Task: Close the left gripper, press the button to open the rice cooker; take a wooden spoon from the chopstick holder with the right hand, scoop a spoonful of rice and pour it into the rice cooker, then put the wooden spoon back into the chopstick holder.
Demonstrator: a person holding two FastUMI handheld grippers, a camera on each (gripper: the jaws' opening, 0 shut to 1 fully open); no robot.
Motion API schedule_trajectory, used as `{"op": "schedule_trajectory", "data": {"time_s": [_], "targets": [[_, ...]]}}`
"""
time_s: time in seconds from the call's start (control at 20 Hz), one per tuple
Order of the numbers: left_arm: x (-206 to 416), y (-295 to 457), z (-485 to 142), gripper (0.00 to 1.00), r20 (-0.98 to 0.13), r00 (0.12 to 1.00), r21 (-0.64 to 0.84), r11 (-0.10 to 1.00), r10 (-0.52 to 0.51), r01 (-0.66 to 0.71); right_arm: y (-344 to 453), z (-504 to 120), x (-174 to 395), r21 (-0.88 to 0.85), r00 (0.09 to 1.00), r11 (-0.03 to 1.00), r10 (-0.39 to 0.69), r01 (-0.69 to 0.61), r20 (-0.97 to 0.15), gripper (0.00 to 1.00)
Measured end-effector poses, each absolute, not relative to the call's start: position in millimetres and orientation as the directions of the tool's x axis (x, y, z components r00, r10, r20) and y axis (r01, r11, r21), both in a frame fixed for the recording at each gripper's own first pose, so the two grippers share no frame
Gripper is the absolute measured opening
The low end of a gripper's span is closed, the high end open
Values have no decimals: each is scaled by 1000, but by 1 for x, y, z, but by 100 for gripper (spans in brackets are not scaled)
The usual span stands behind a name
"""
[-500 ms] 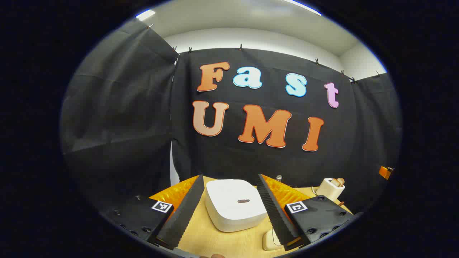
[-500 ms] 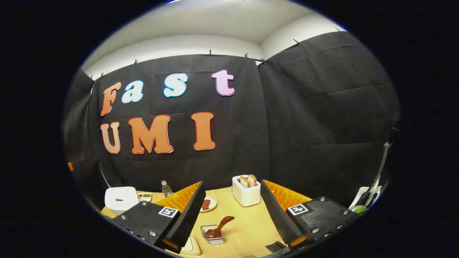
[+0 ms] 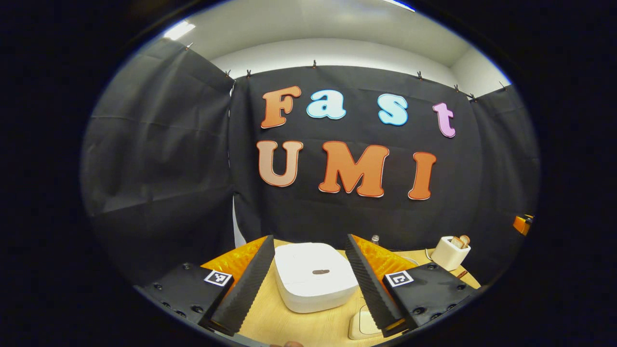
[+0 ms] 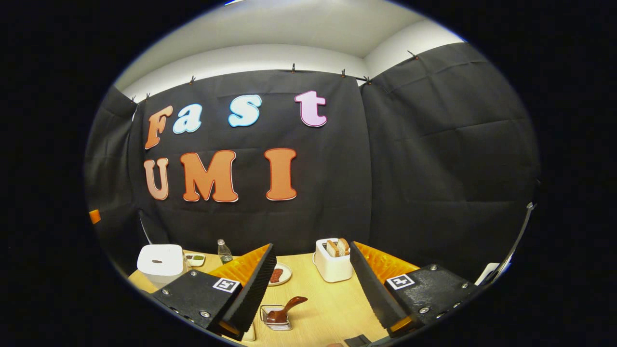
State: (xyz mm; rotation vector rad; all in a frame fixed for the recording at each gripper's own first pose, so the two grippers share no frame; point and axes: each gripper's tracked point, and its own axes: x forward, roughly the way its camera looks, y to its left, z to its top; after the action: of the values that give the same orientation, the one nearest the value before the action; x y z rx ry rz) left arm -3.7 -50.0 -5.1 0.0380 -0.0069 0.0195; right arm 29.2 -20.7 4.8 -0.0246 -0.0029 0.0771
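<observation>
The white rice cooker (image 3: pixel 313 282), lid down, sits on the wooden table (image 3: pixel 299 327) straight ahead of my left gripper (image 3: pixel 308 241). That gripper is open, its fingers framing the cooker from a short way off, touching nothing. A small dark mark (image 3: pixel 320 272) shows on the lid. In the right gripper view, a brown wooden spoon (image 4: pixel 285 309) leans in a low wire chopstick holder (image 4: pixel 275 322) just ahead of my right gripper (image 4: pixel 311 246), which is open and holds nothing. The rice cooker (image 4: pixel 161 262) stands at the far left there.
A white toaster (image 4: pixel 334 264) with bread slices stands at the back, also seen as the toaster (image 3: pixel 450 252) at right. A small plate (image 4: pixel 280 274), a clear bottle (image 4: pixel 224 250) and a little dish (image 4: pixel 195 259) lie behind. A cream rounded object (image 3: pixel 361 325) sits near the table's front.
Both views have shifted slightly, the right one turning a little leftward. Both grippers stay open and nothing on the table has moved.
</observation>
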Motion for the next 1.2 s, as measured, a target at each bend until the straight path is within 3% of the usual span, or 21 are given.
{"op": "schedule_trajectory", "data": {"time_s": [0.25, 0.3, 0.35, 1.0, 1.05, 1.2], "targets": [[0, -61, -4, 99, 3, 1000, 40, 999, 2, -2, -36, 5, 32, -34, 998, 998, 61, -61, -6, 95], [5, -64, -5, 99, -3, 1000, 33, 999, -4, 4, -39, 5, 32, -32, 999, 998, 52, -53, -12, 100], [11, -67, -6, 99, -8, 1000, 23, 1000, -9, 9, -40, 4, 31, -31, 999, 998, 49, -50, -23, 95], [38, -66, -5, 100, -19, 999, 40, 998, -45, 46, -50, 21, 13, -36, 1000, 999, -17, 17, 6, 95], [38, -67, -5, 96, -21, 999, 37, 998, -48, 48, -48, 19, 13, -40, 1000, 999, -16, 17, 5, 95], [39, -58, -12, 67, -51, 998, 28, 999, -23, 24, -38, 18, 14, -41, 1000, 999, 5, -4, 11, 95]]}}
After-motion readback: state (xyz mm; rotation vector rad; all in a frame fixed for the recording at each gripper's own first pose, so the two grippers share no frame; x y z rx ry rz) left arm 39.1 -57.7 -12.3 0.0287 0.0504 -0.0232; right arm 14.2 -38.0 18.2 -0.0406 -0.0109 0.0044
